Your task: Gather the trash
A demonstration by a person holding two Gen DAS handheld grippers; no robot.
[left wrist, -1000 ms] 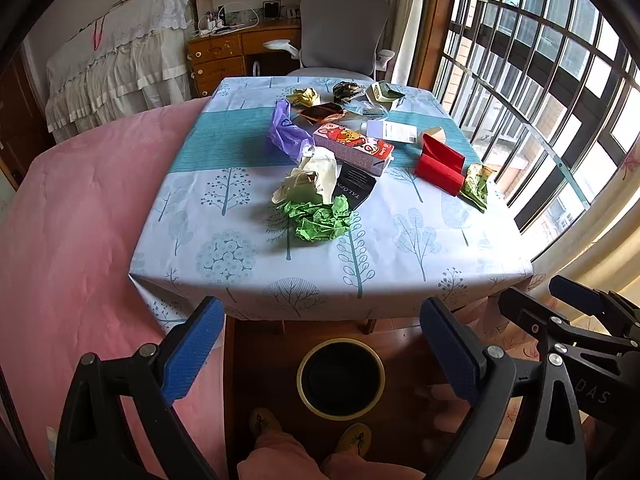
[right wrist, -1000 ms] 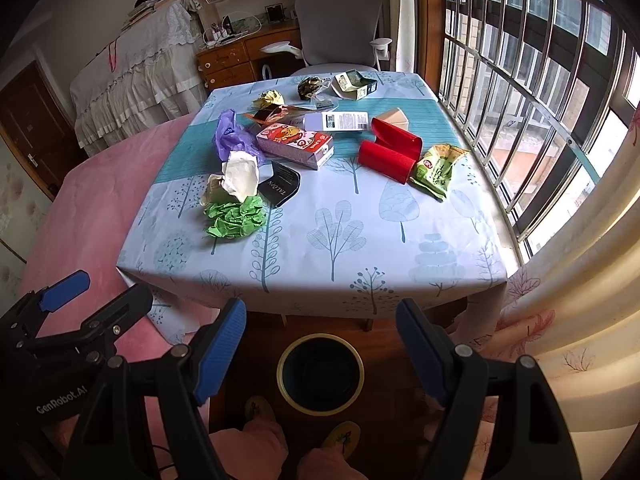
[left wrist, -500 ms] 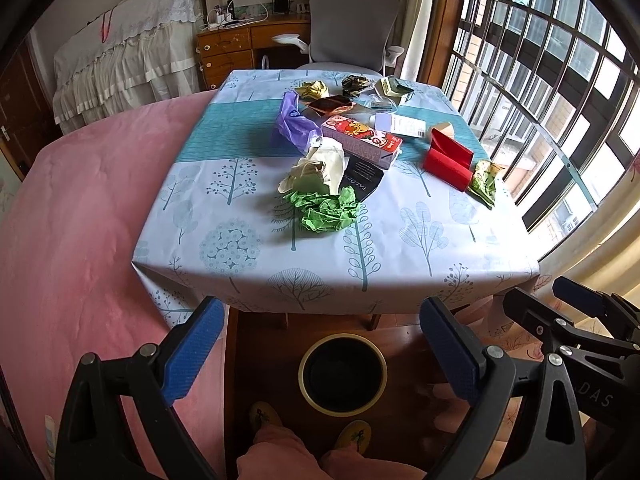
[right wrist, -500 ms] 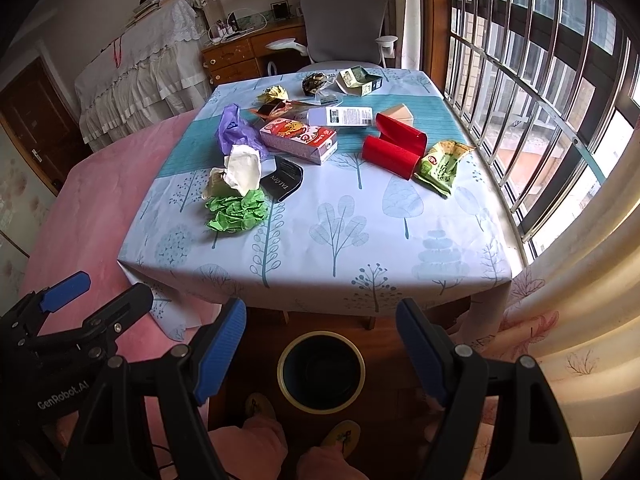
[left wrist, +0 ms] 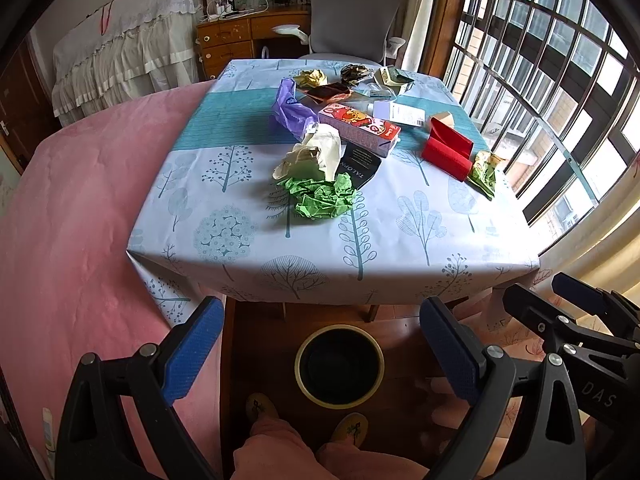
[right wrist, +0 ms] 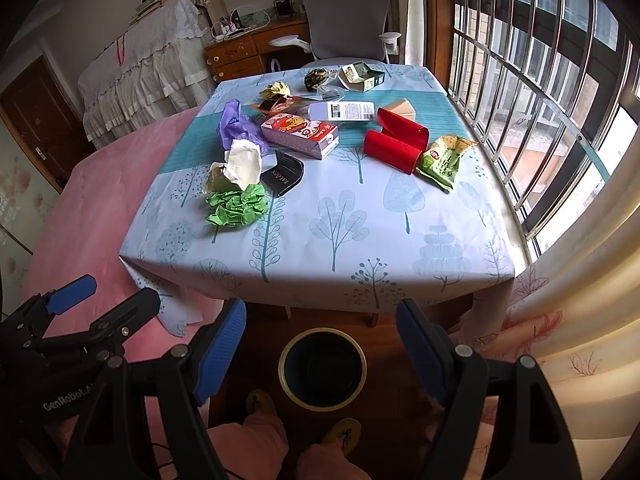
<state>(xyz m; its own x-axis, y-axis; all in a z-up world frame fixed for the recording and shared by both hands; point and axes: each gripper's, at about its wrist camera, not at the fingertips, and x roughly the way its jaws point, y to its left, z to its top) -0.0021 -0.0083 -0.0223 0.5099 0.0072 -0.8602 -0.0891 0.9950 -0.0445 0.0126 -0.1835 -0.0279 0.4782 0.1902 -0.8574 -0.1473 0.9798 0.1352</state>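
Your left tongs [left wrist: 320,344] and right tongs [right wrist: 320,340] both gape wide, holding nothing, over the bin [left wrist: 339,365] (on the floor). The crumpled green paper [left wrist: 322,198] lies ahead on the surface [left wrist: 400,240], nearer your left hand.

Black clamp-style left gripper [left wrist: 320,344], right gripper [right wrist: 320,340]; blue ribbed fingers [left wrist: 192,352]; silver screws; pink trousers, yellow slippers.
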